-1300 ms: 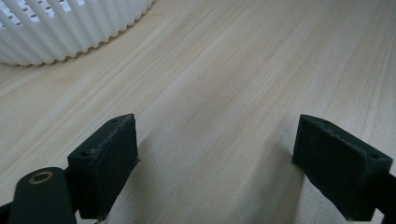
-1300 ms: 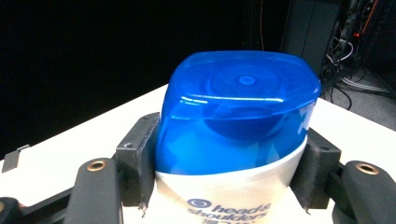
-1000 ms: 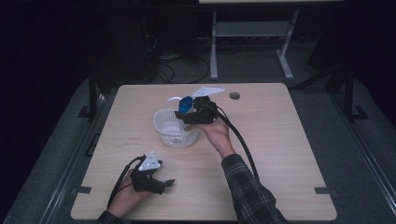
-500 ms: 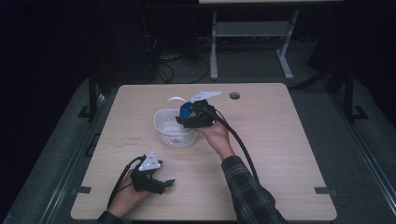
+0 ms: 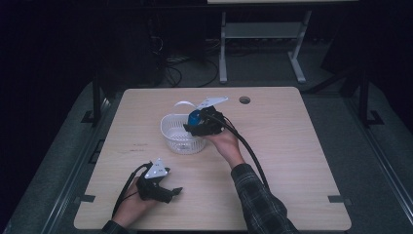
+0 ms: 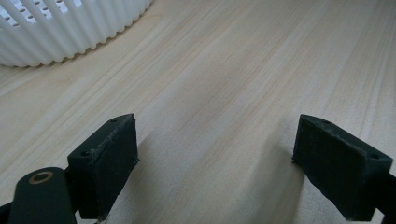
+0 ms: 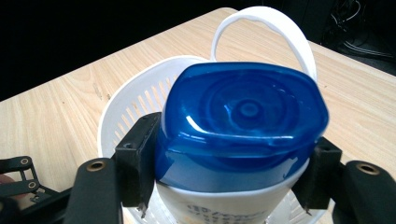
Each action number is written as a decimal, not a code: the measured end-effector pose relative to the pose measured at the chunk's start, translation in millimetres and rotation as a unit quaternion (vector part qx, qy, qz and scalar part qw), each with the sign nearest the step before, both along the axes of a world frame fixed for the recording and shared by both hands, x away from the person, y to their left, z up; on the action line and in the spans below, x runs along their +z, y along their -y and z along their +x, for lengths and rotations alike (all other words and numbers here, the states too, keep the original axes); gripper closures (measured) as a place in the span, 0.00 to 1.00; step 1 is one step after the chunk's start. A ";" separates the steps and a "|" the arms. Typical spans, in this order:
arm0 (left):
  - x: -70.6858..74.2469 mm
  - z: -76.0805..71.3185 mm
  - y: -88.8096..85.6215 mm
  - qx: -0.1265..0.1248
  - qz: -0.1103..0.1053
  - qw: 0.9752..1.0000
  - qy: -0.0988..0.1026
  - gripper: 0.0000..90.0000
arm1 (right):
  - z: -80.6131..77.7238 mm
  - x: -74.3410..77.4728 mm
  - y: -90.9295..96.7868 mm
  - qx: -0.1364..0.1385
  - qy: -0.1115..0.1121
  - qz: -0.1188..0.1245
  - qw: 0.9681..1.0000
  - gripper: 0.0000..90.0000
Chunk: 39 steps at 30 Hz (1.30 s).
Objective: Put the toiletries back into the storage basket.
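A white slotted basket (image 5: 178,136) with a loop handle (image 5: 184,104) stands mid-table. My right gripper (image 5: 196,123) hovers at its right rim, shut on a white bottle with a blue cap (image 5: 194,117). In the right gripper view the pads (image 7: 137,161) press both sides of the blue cap (image 7: 243,116) of this bottle (image 7: 224,205), which hangs over the basket (image 7: 119,109). My left gripper (image 5: 169,191) rests on the table near the front left edge. Its jaws stand open and empty (image 6: 224,168) above bare wood, and the basket wall (image 6: 60,32) shows at the upper left.
The wooden table (image 5: 292,146) has a round cable hole (image 5: 244,100) near its far edge. A metal stand (image 5: 263,34) and cables lie on the dark floor beyond it. A black cable (image 5: 251,156) trails from the right gripper along the forearm.
The right gripper and its bottle have sunk a little toward the basket. The left gripper has stayed where it was.
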<state>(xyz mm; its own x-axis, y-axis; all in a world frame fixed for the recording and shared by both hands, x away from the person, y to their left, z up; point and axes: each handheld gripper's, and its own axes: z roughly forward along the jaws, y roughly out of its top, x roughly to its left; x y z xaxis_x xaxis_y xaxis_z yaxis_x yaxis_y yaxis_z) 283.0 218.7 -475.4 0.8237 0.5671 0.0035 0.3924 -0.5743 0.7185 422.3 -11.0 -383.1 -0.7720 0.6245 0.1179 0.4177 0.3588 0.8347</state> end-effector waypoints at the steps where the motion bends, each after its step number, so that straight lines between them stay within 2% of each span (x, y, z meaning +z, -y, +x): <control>1: 0.1 0.0 0.0 0.000 0.000 1.000 0.000 0.14 | -0.1 0.1 0.0 -0.001 -0.001 0.000 1.000 0.37; 6: -0.1 0.3 0.7 0.001 -0.002 1.000 0.000 0.14 | 0.9 1.6 2.8 -0.003 -0.005 0.009 1.000 0.23; 12: 0.1 0.6 0.7 0.000 0.000 1.000 0.000 0.14 | -4.2 7.1 12.1 -0.004 -0.006 0.027 1.000 0.17; 17: 0.0 0.8 0.7 0.000 0.000 1.000 0.001 0.14 | -11.1 9.2 21.4 -0.014 -0.005 0.021 1.000 0.12; 21: 0.0 0.9 0.7 -0.001 0.000 1.000 0.002 0.14 | -18.7 8.4 30.5 -0.023 -0.002 0.013 1.000 0.10; 25: -0.1 1.3 1.3 -0.001 0.000 1.000 0.001 0.14 | -27.1 8.1 42.5 -0.030 -0.003 0.018 0.999 0.10; 32: -0.1 1.4 1.3 -0.001 0.000 1.000 0.002 0.14 | -42.9 8.4 64.0 -0.033 0.002 0.013 0.999 0.09; 39: -0.2 1.2 1.5 0.001 -0.002 1.000 0.002 0.14 | -56.8 1.5 86.4 -0.040 0.001 0.008 0.999 0.09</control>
